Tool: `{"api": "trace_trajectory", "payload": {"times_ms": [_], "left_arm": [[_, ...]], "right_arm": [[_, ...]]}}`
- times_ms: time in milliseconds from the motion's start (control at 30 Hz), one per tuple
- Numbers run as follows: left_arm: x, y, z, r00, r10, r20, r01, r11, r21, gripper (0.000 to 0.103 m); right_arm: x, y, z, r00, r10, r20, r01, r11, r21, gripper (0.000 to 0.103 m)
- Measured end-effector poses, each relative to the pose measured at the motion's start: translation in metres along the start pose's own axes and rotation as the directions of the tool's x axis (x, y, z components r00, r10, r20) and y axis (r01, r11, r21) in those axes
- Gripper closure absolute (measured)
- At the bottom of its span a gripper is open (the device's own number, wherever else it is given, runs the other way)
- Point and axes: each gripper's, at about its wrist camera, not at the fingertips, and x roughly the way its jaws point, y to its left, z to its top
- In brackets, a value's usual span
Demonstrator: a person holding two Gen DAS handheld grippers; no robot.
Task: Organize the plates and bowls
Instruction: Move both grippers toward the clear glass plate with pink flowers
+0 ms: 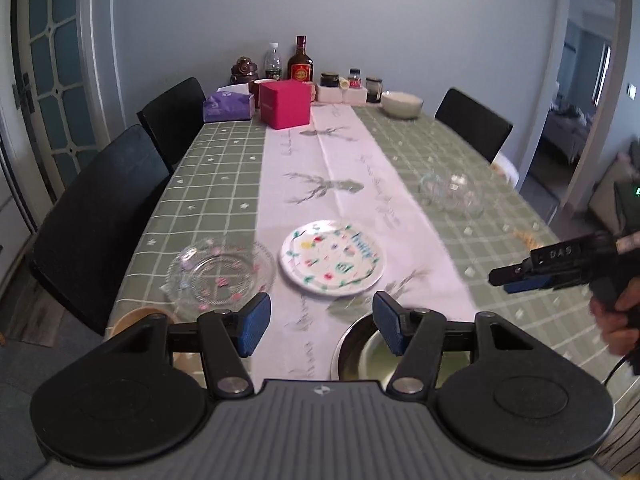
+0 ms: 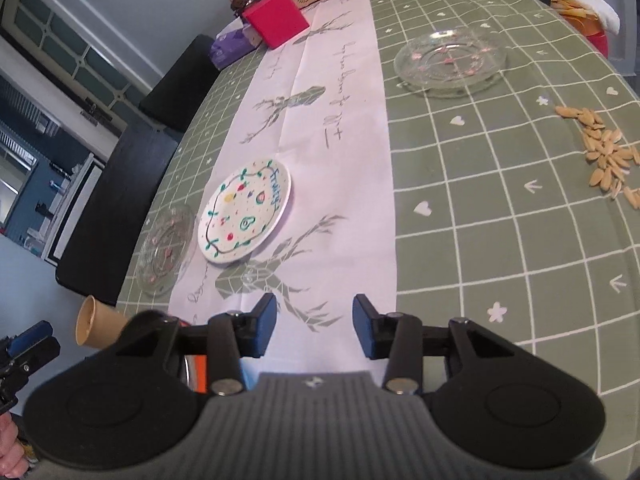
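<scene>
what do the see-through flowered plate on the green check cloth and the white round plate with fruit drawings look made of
The see-through flowered plate looks like pressed glass: the cloth's grid shows through it and its ribbed rim glints. The white round plate with fruit drawings looks like glazed ceramic, opaque and smooth, though melamine is possible.

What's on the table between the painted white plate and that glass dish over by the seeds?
Nothing but cloth. In the right wrist view, only the white runner and green checked tablecloth lie between the painted plate and the glass dish.

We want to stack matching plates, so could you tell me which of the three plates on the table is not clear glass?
The white plate with the painted fruit design, on the runner; the glass plate beside it and the far glass plate are transparent.
</scene>
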Motion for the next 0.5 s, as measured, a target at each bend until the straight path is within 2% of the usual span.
{"api": "trace_trajectory", "payload": {"times_ms": [100,233,333,433,500], "left_arm": [[-0.002,-0.014,0.020,0.999,-0.040,0.000,0.040,0.998,-0.043,0.034],[-0.008,-0.051,0.039,0.999,-0.026,0.039,0.027,0.999,-0.037,0.034],[-0.006,-0.085,0.050,0.999,-0.026,0.039,0.028,0.999,-0.045,0.033],[0.005,-0.118,0.057,0.998,-0.064,0.002,0.064,0.996,-0.055,0.033],[0.014,-0.140,0.058,0.993,-0.116,-0.032,0.115,0.993,-0.039,0.033]], "right_arm": [[-0.016,-0.011,0.023,0.999,0.022,0.027,-0.023,0.999,0.039,0.060],[-0.038,-0.031,0.055,0.997,0.046,0.066,-0.051,0.995,0.083,0.057],[-0.042,-0.057,0.079,0.991,0.093,0.093,-0.103,0.989,0.107,0.054],[-0.040,-0.088,0.092,0.984,0.003,0.180,-0.018,0.996,0.084,0.054],[-0.038,-0.108,0.095,0.976,-0.057,0.211,0.038,0.995,0.093,0.054]]}}
